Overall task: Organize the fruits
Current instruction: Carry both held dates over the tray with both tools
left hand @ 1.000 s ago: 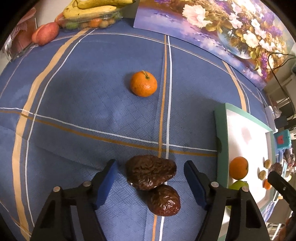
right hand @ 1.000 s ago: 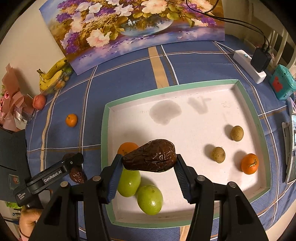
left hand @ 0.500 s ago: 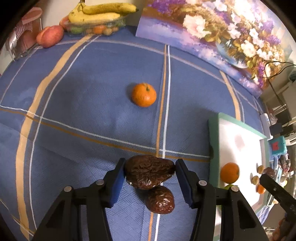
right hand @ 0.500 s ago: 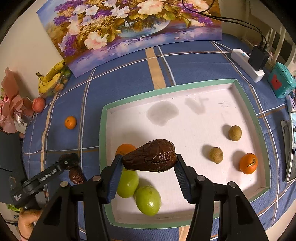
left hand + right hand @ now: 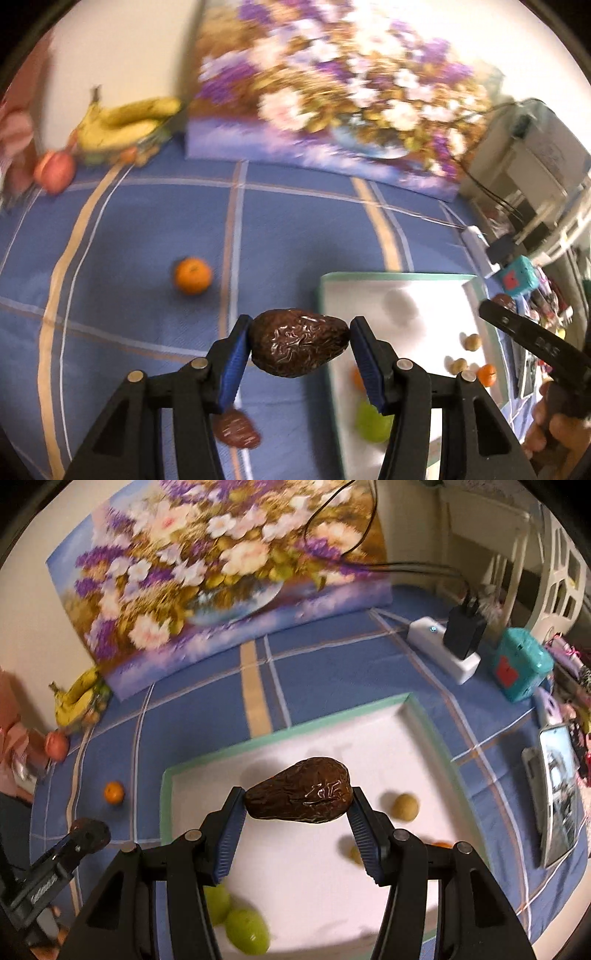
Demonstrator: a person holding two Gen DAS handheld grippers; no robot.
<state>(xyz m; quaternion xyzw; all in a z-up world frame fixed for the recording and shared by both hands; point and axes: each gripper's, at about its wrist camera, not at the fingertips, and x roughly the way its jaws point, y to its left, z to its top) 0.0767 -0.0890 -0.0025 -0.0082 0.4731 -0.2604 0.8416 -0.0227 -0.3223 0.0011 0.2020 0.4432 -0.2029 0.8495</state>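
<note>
My left gripper (image 5: pixel 300 328) is shut on a wrinkled dark brown avocado (image 5: pixel 295 350), held in the air above the blue cloth. A second brown avocado (image 5: pixel 236 430) lies on the cloth below it. A mandarin (image 5: pixel 192 275) sits farther back on the cloth. My right gripper (image 5: pixel 297 797) is shut on another brown avocado (image 5: pixel 301 801) above the white tray (image 5: pixel 280 734) with a green rim. In the tray lie two green fruits (image 5: pixel 245 930), small tan fruits (image 5: pixel 405 806) and an orange fruit (image 5: pixel 441 844). The left gripper (image 5: pixel 85 834) shows at the lower left.
A flower painting (image 5: pixel 332 103) leans on the wall at the back. Bananas (image 5: pixel 125 122) and a red fruit (image 5: pixel 55 171) lie at the back left. Right of the tray are a power strip (image 5: pixel 443 653), a teal box (image 5: pixel 521 662) and a phone (image 5: pixel 557 794).
My left gripper has shut on one avocado and lifted it off the cloth, leaving the other lying there. My right gripper has carried its avocado farther over the tray.
</note>
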